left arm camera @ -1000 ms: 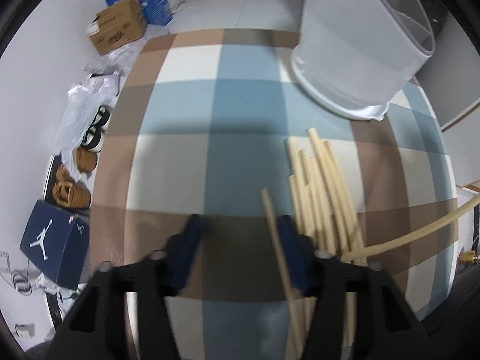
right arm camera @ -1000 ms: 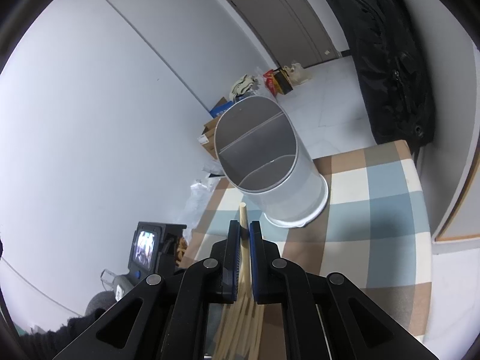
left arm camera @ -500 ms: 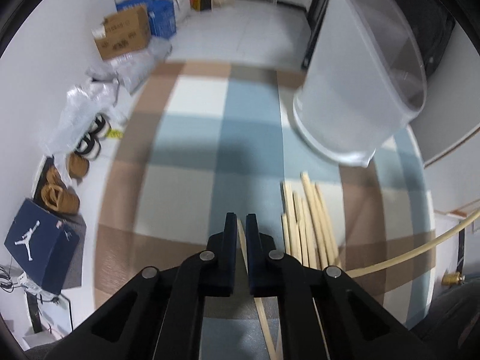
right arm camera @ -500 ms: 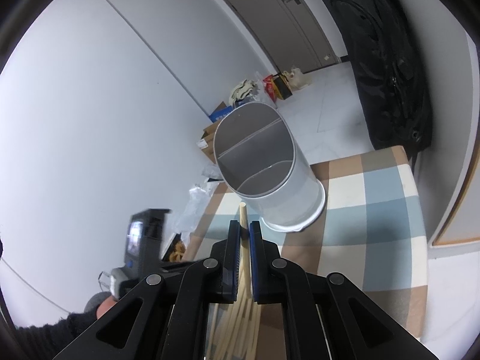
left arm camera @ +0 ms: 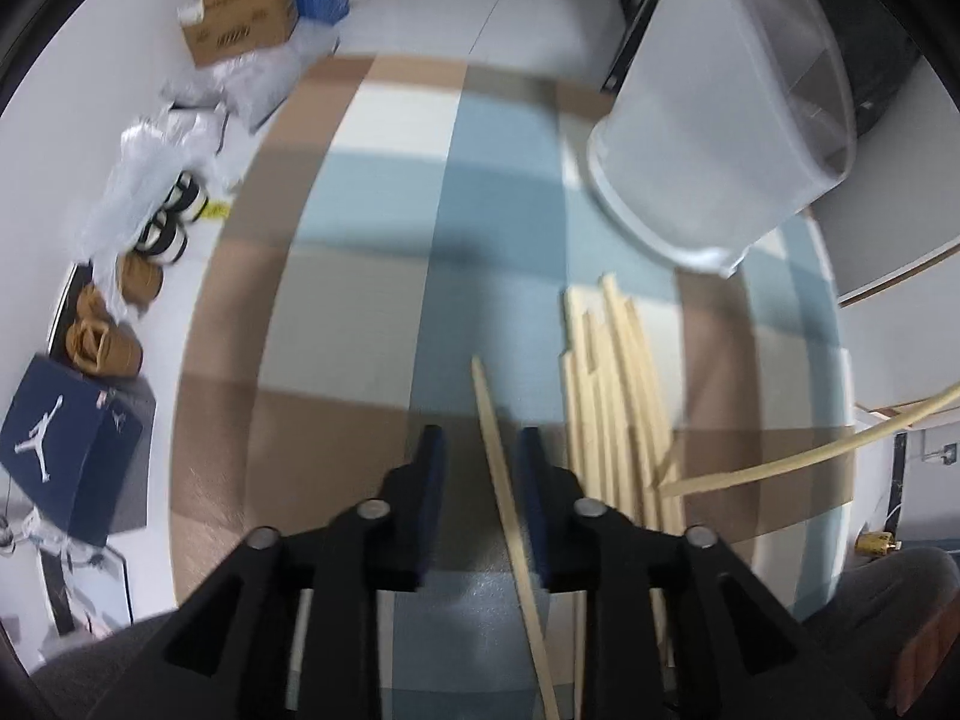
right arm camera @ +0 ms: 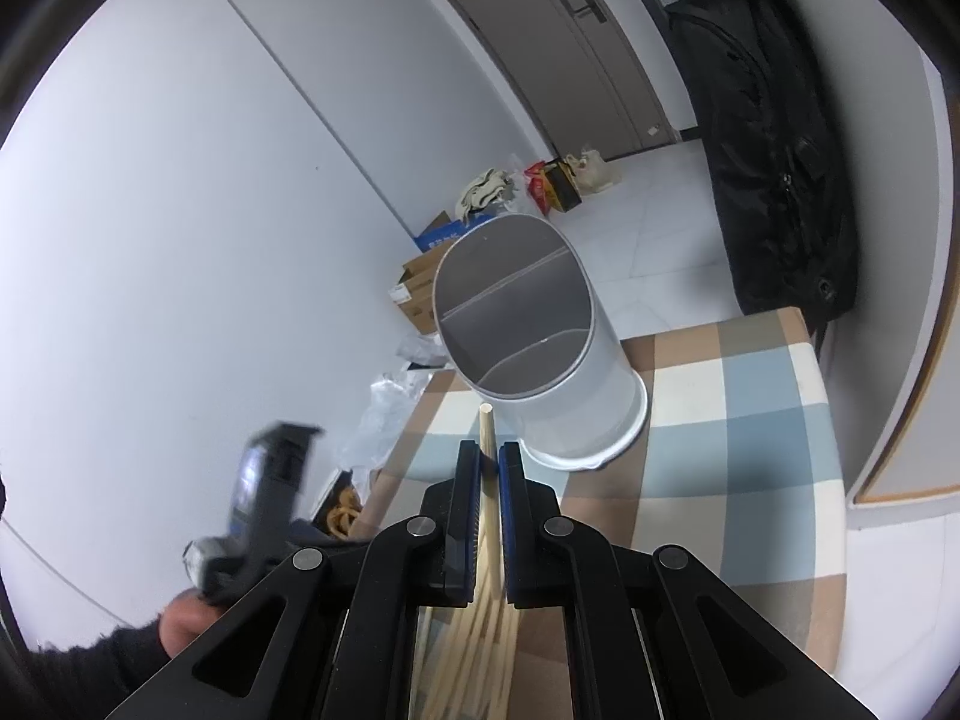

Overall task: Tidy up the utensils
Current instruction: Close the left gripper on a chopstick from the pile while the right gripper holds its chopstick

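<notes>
A pile of pale wooden chopsticks (left arm camera: pixel 618 396) lies on the checked tablecloth (left arm camera: pixel 360 300), right of my left gripper (left arm camera: pixel 480 450). The left gripper is open, with one loose chopstick (left arm camera: pixel 504 498) lying between its fingers, close to the right one. My right gripper (right arm camera: pixel 489 462) is shut on a chopstick (right arm camera: pixel 487 438) and holds it raised, its tip pointing at the white divided utensil holder (right arm camera: pixel 528 330). That held chopstick crosses the left wrist view's right side (left arm camera: pixel 810 456). The holder also stands at the table's far right in the left wrist view (left arm camera: pixel 720 120).
Cardboard boxes (left arm camera: pixel 240 18), plastic bags and shoes (left arm camera: pixel 162 228) sit on the floor left of the table, with a blue shoebox (left arm camera: pixel 66 444). A black bag (right arm camera: pixel 774 138) hangs behind the table's far edge. The left gripper unit (right arm camera: pixel 264 498) shows in the right wrist view.
The left gripper was shut around a chopstick half a second ago and is now open, with the chopstick loose between its fingers. The right gripper has stayed shut on its chopstick and risen slightly.
</notes>
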